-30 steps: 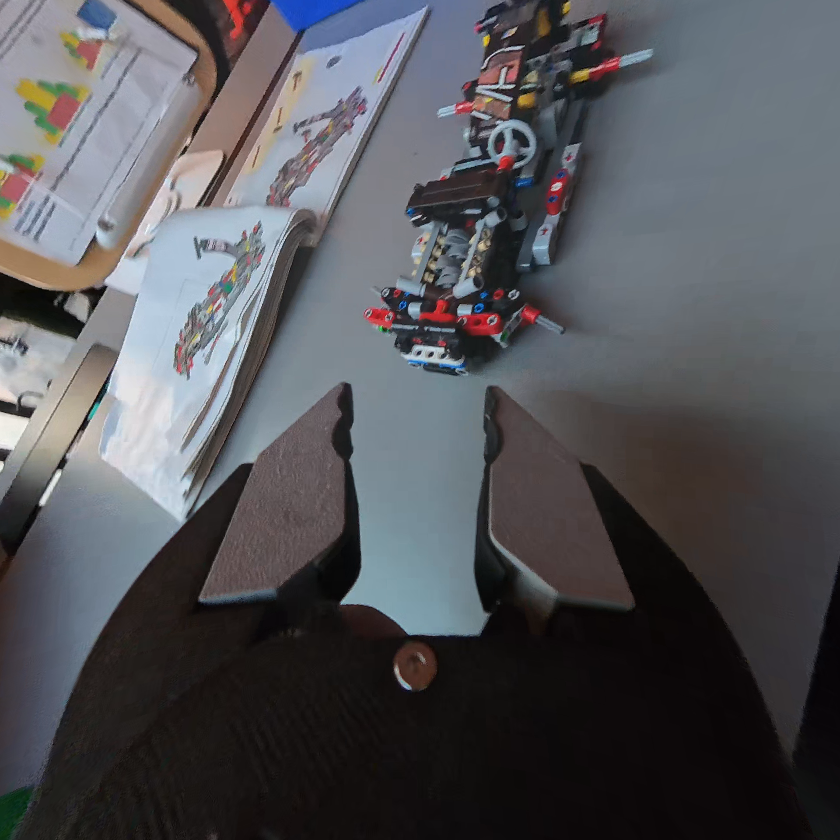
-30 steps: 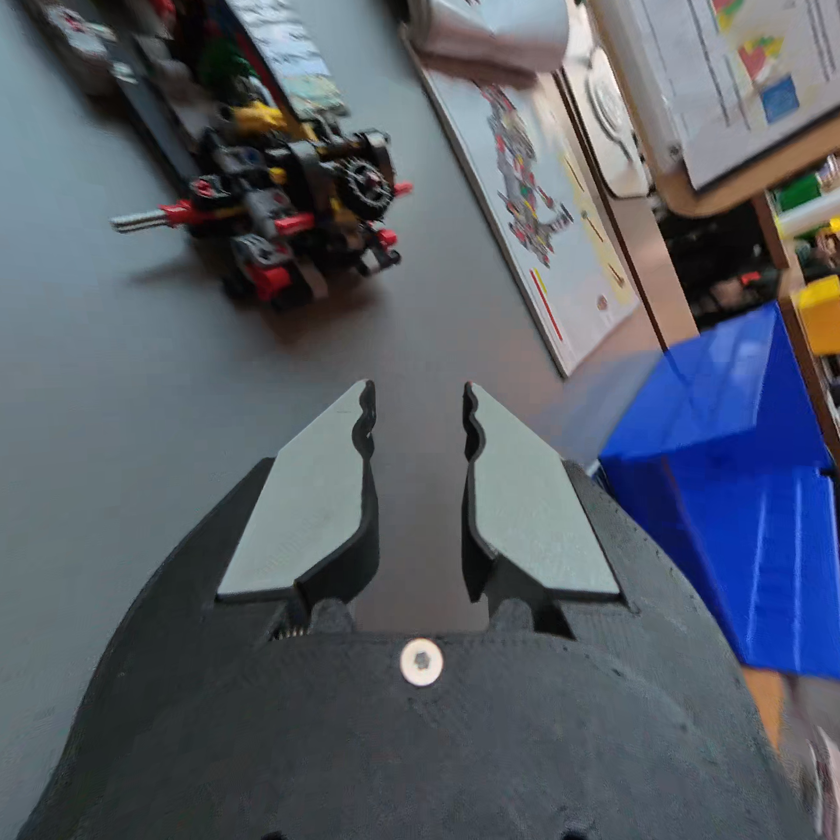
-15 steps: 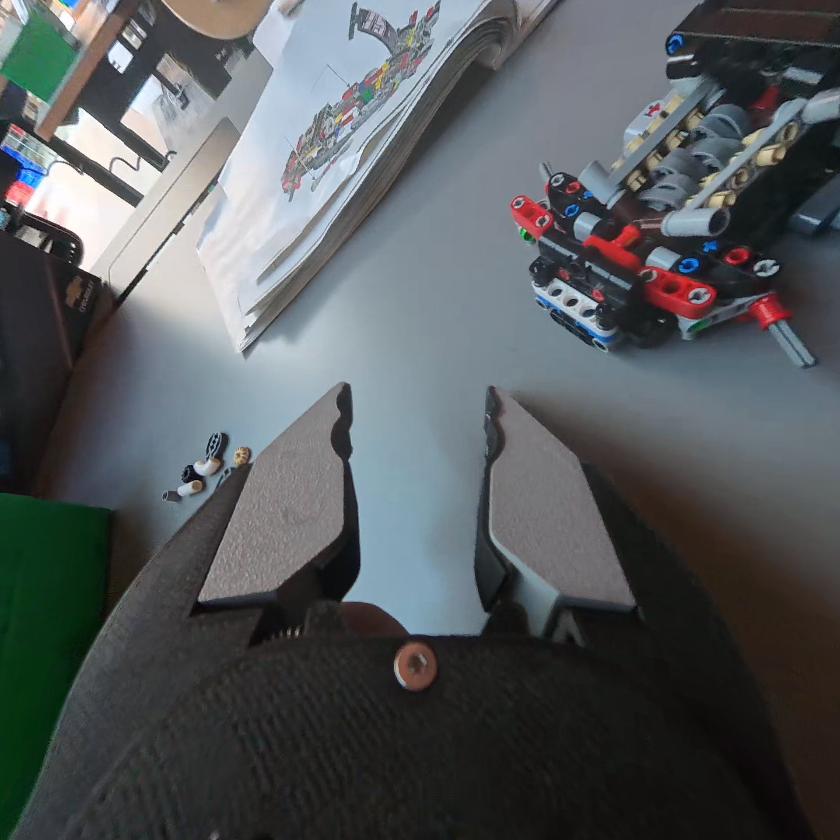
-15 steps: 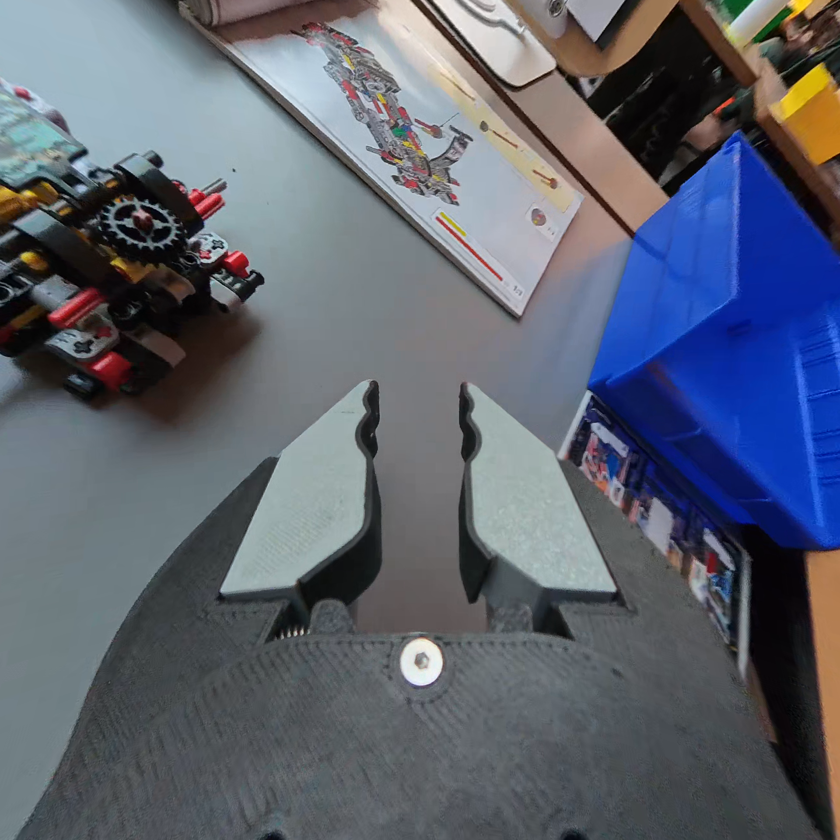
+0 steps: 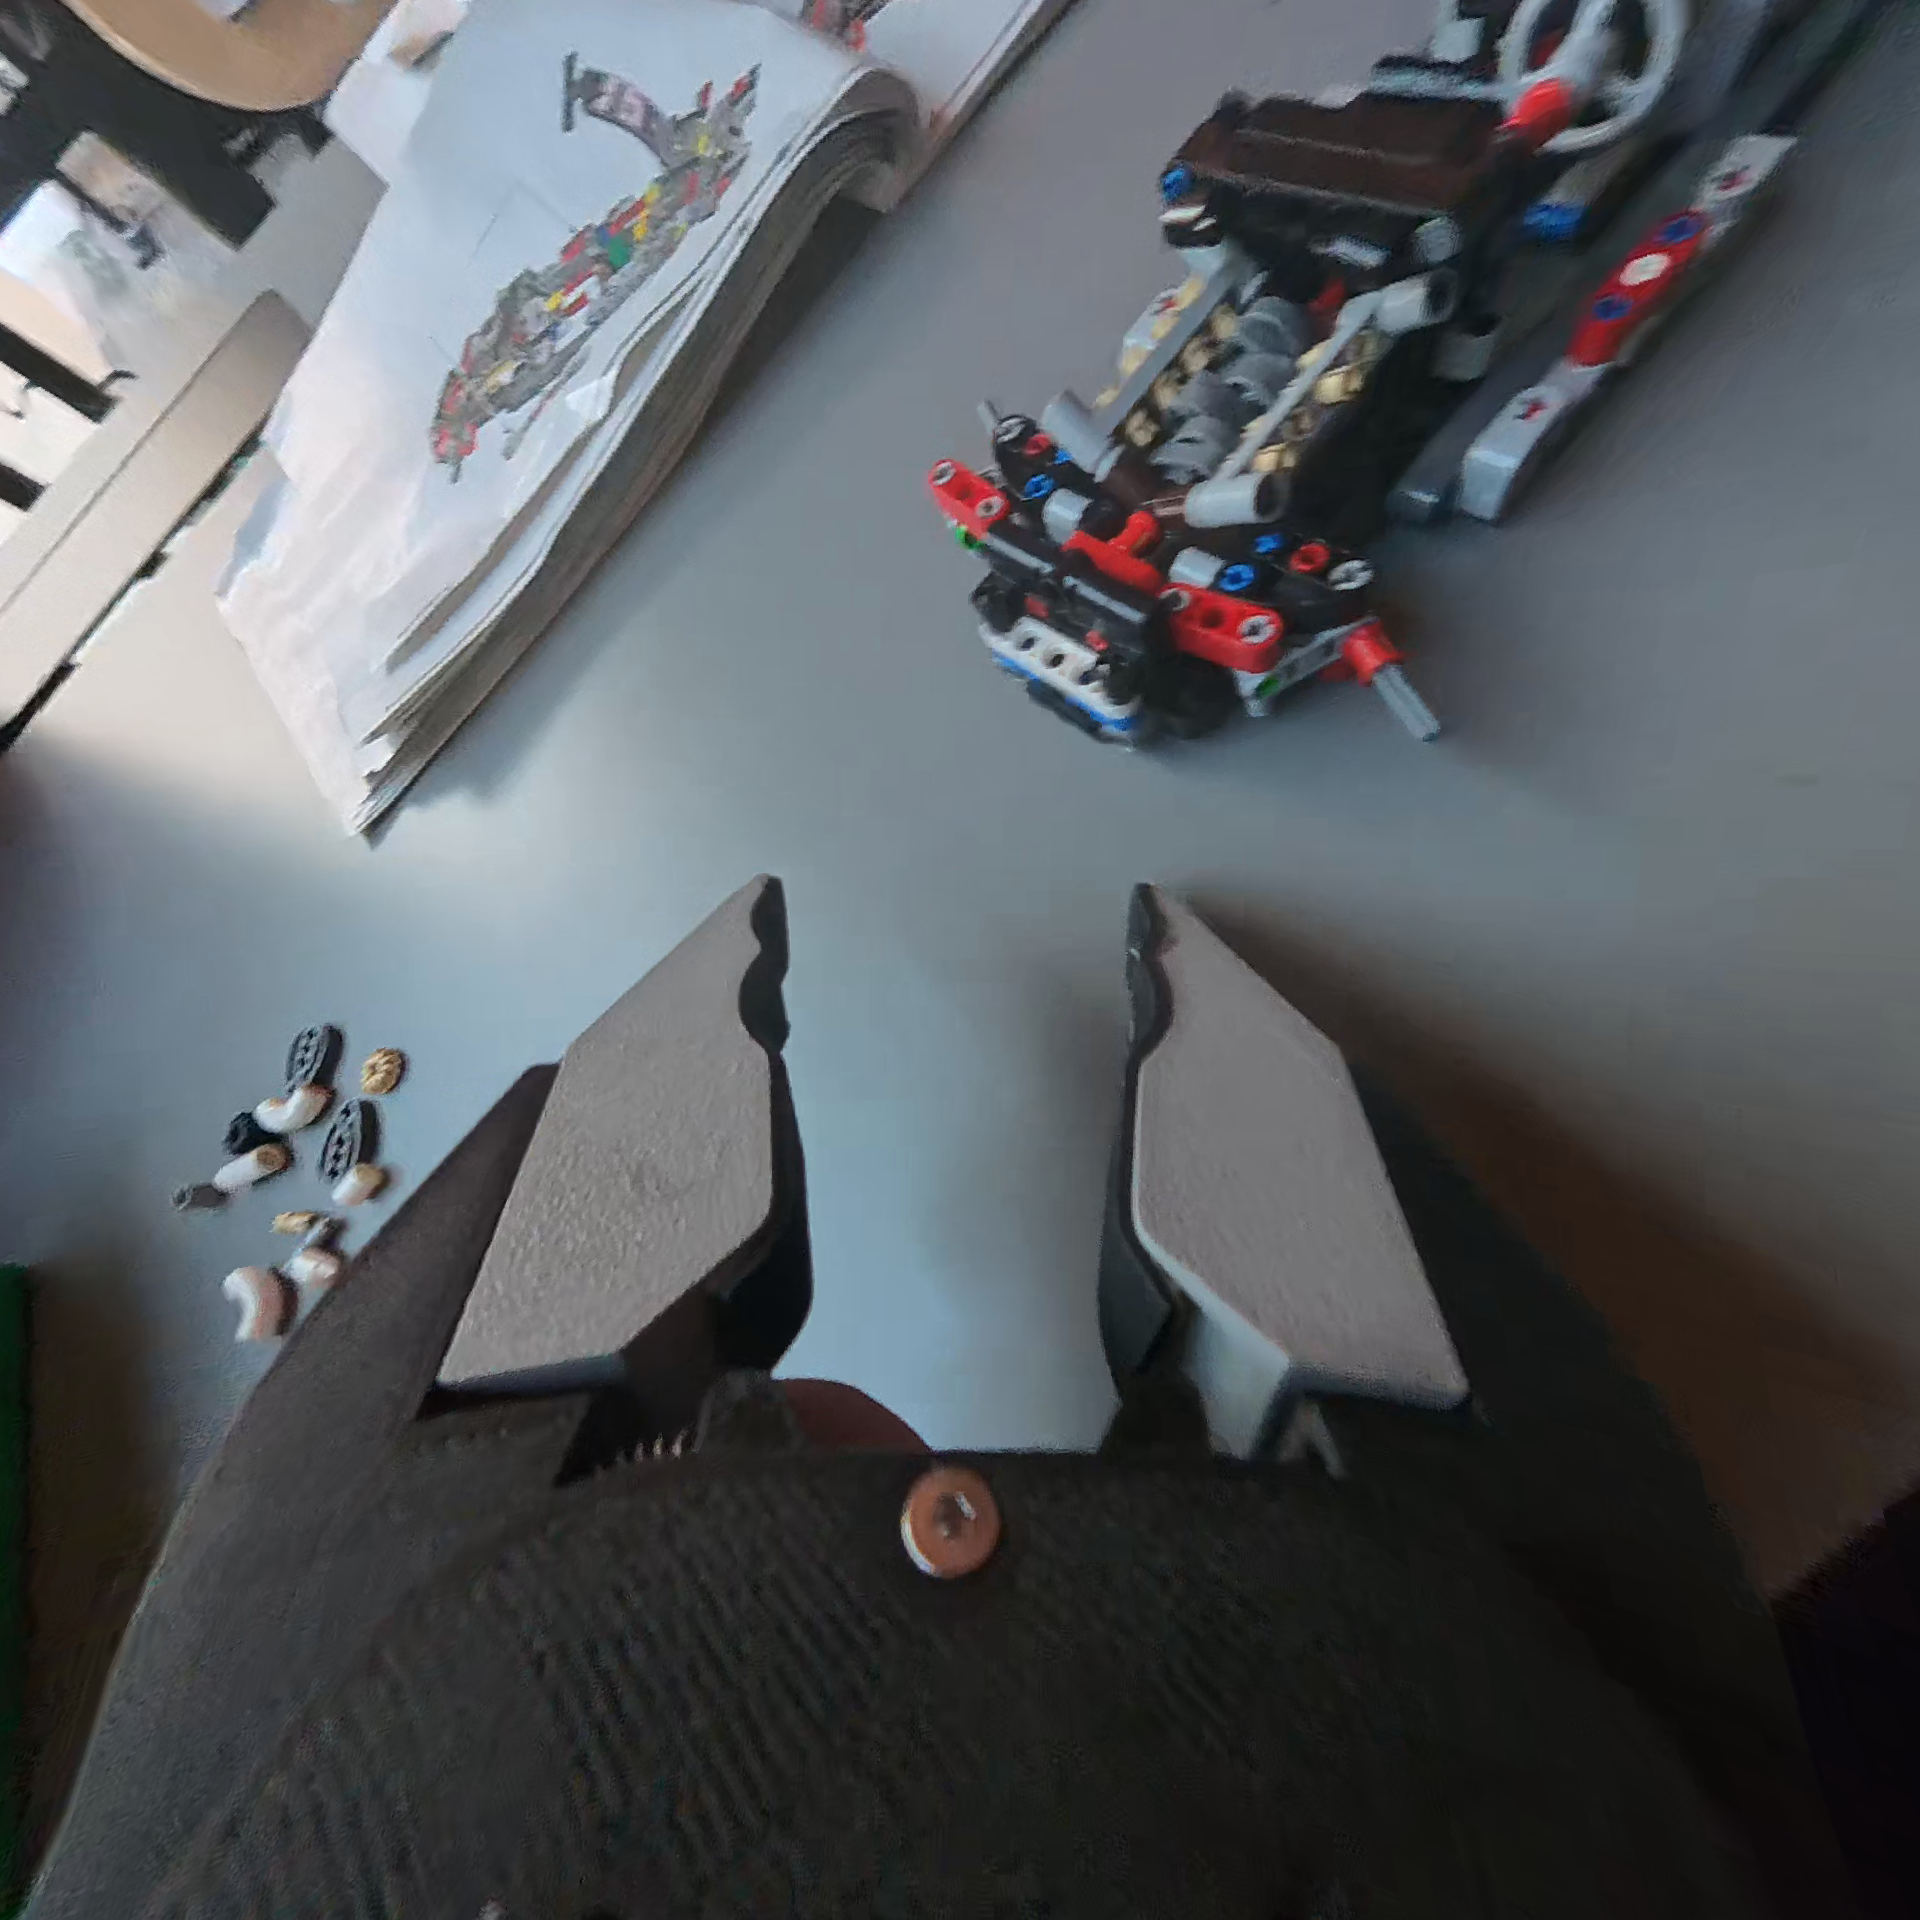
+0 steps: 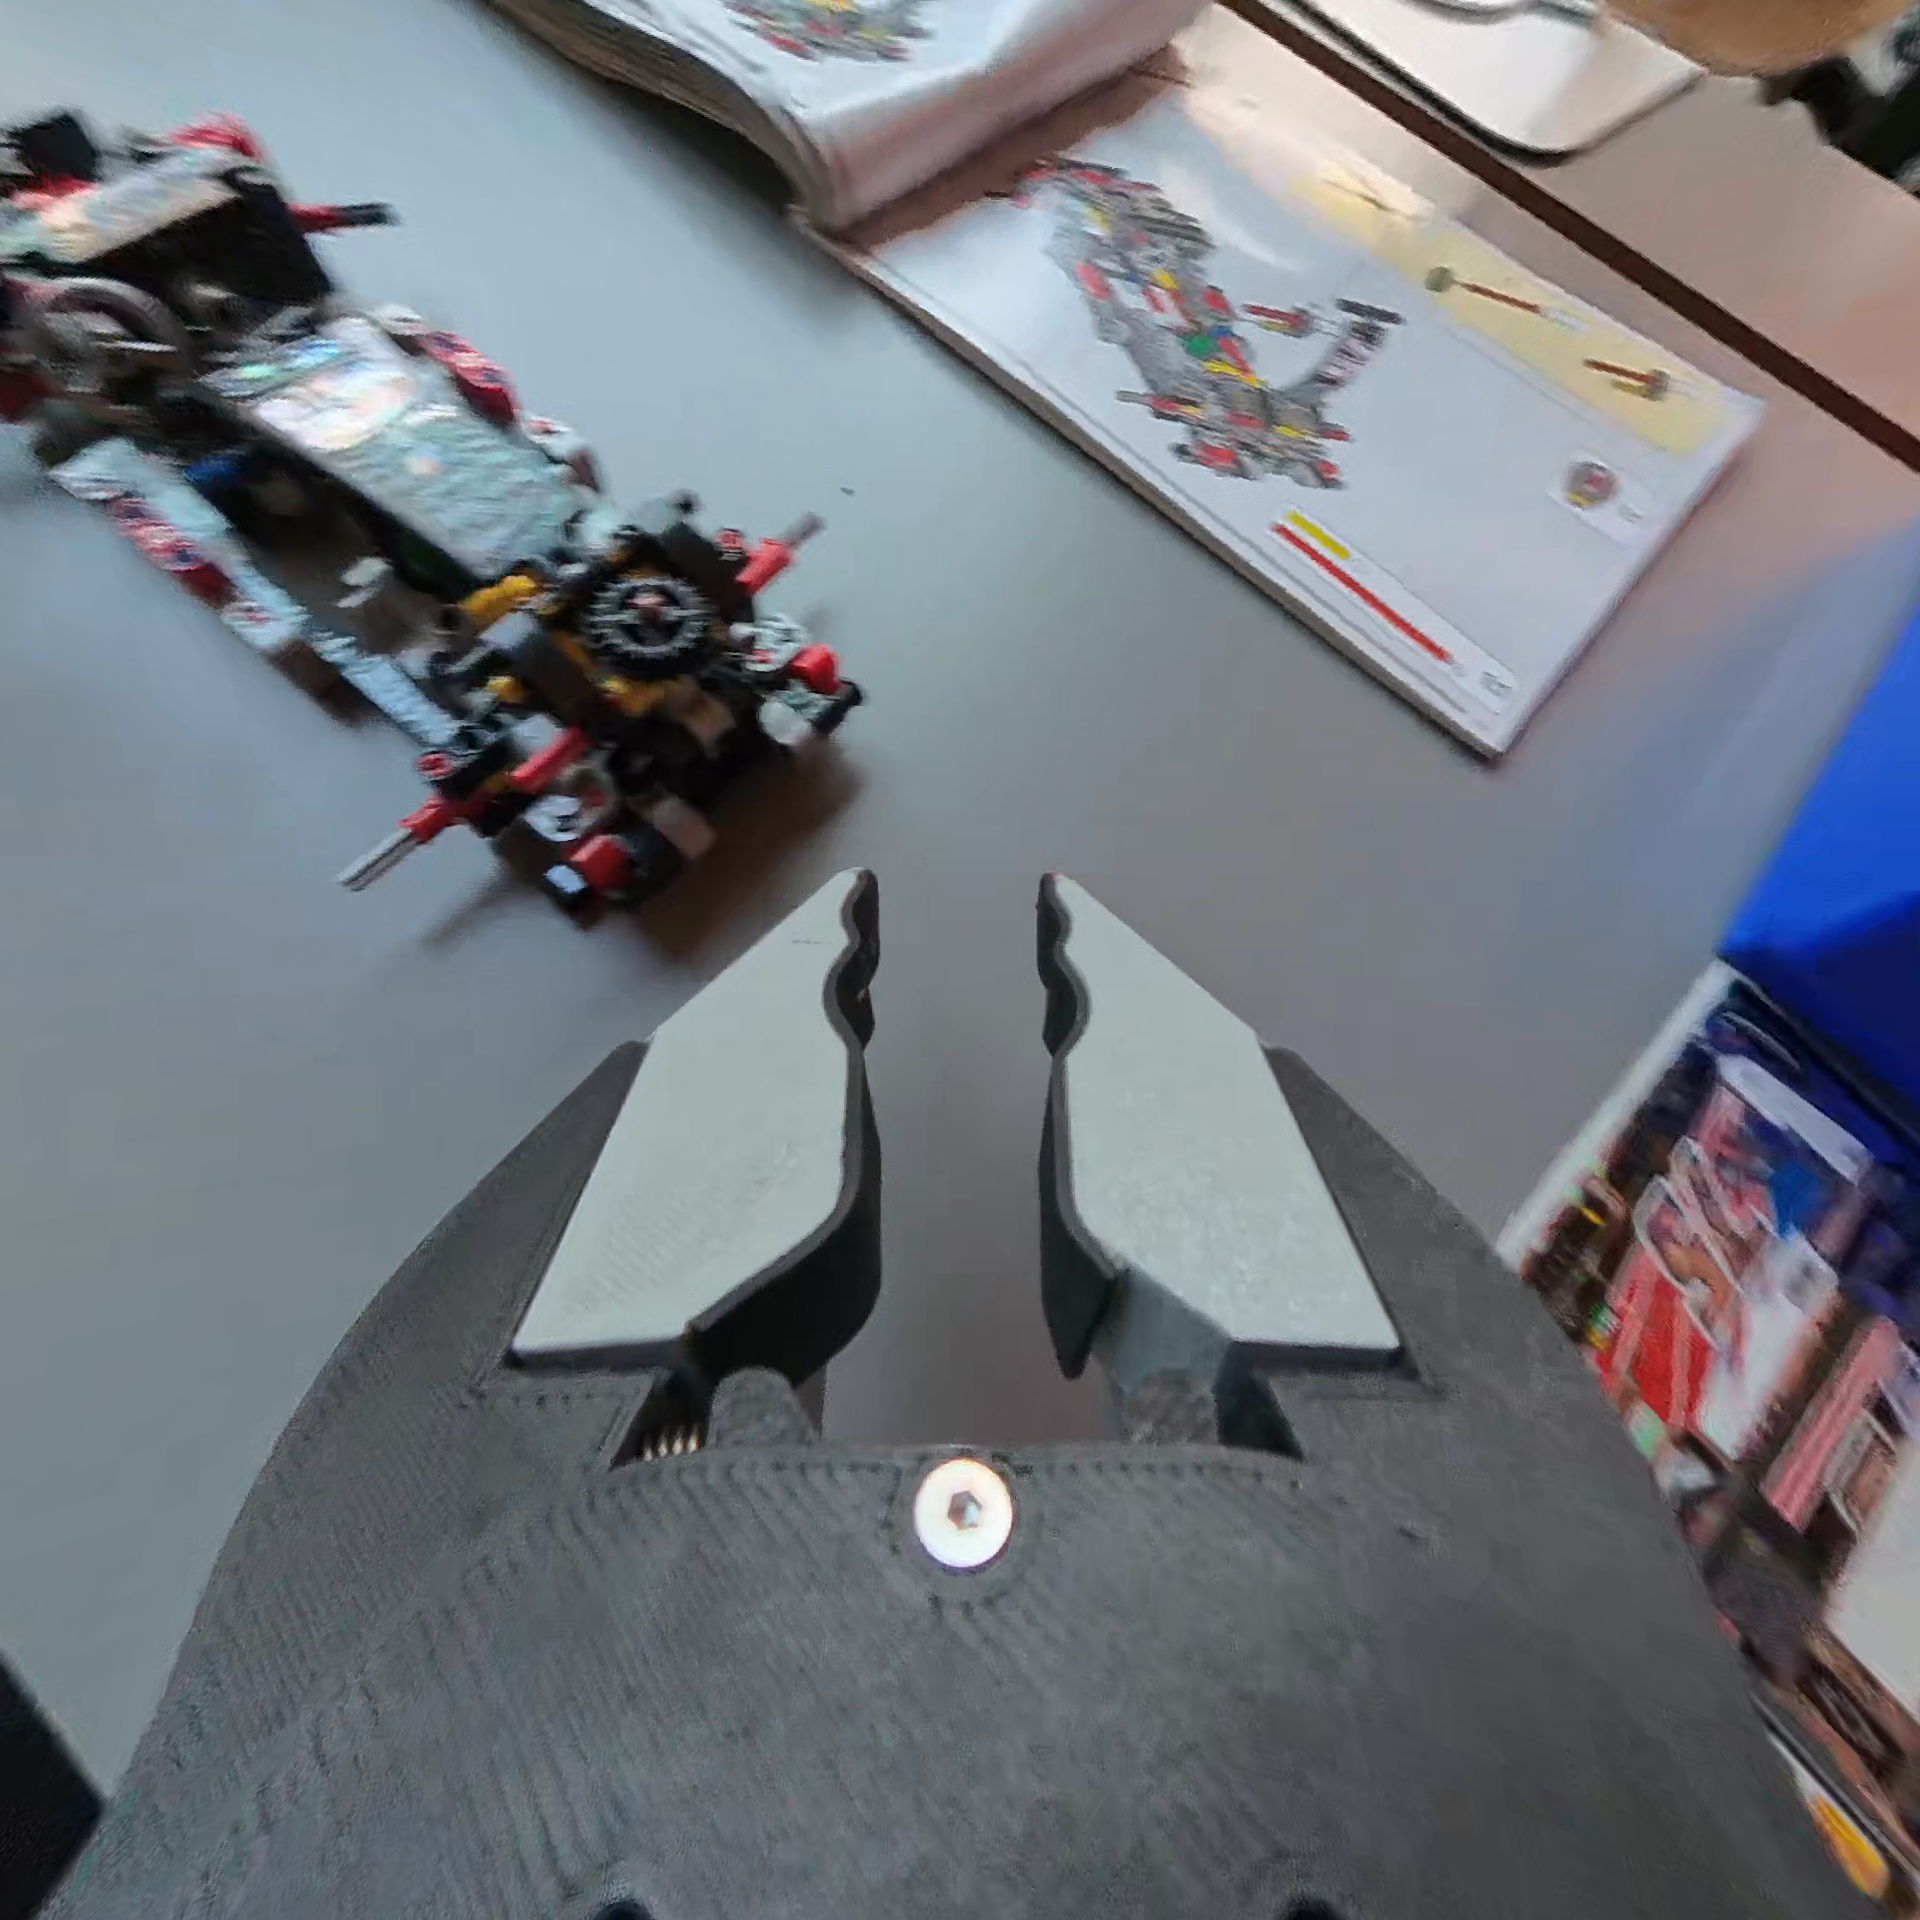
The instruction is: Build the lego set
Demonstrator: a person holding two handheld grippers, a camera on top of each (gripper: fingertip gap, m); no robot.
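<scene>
A half-built toy-brick car chassis [image 5: 1247, 436] in black, red and grey lies on the grey table [image 5: 831, 727], ahead and to the right of my left gripper [image 5: 956, 914]. The left gripper is open with bare table between its pads. Several small loose parts [image 5: 301, 1153] lie on the table to its left. In the right wrist view the chassis [image 6: 582, 665] lies ahead and to the left of my right gripper [image 6: 958, 904], which is open with a narrower gap and holds nothing.
An open instruction booklet [image 5: 540, 343] lies at the table's far side and also shows in the right wrist view [image 6: 1299, 395]. A blue bin [image 6: 1849, 831] and a colourful box [image 6: 1745, 1299] stand at the right. A green thing [image 5: 10, 1455] sits at the left edge. Across from one pair of fingers to the other is roughly 35 centimeters. My left gripper's tips are some 30 centimeters from the green thing [image 5: 10, 1455].
Both grippers have swung and pulled back from the chassis. The left view turned toward the loose parts, with its jaws a little wider. The right jaws have narrowed slightly.
</scene>
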